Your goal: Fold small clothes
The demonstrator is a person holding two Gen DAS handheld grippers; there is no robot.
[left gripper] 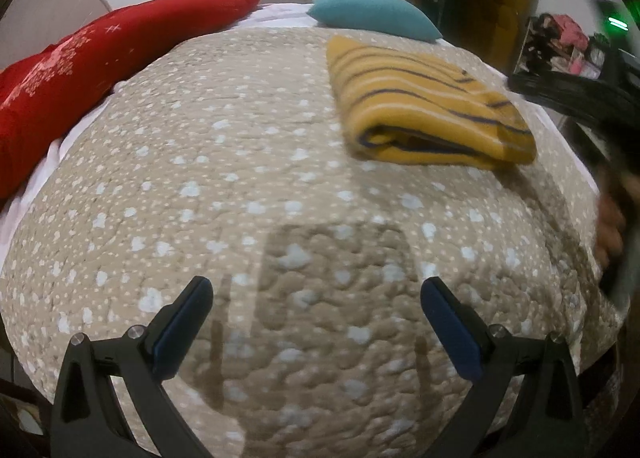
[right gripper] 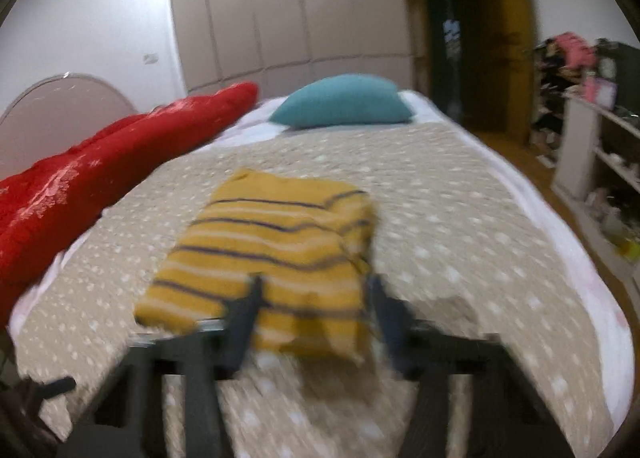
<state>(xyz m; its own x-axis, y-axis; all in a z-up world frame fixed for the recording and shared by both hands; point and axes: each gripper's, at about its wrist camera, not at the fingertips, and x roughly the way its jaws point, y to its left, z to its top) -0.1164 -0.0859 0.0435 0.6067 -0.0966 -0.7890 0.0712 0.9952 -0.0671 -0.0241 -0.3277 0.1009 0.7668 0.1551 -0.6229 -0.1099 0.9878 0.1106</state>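
Observation:
A yellow garment with dark and white stripes [left gripper: 424, 98] lies folded into a thick rectangle on the beige dotted bedspread [left gripper: 240, 178]. My left gripper [left gripper: 316, 298] is open and empty, low over bare bedspread, with the garment ahead and to the right. In the right wrist view the same garment [right gripper: 276, 254] lies just ahead of my right gripper [right gripper: 316, 290]. That gripper is open and blurred, its fingers spread over the garment's near edge, holding nothing. The right gripper's body and the hand holding it show at the right edge of the left wrist view [left gripper: 600, 106].
A red quilt [right gripper: 100, 162] lies along the left side of the bed. A teal pillow [right gripper: 344, 104] sits at the far end. White shelves with clutter [right gripper: 592, 138] stand to the right of the bed. Wardrobe doors [right gripper: 280, 18] line the back wall.

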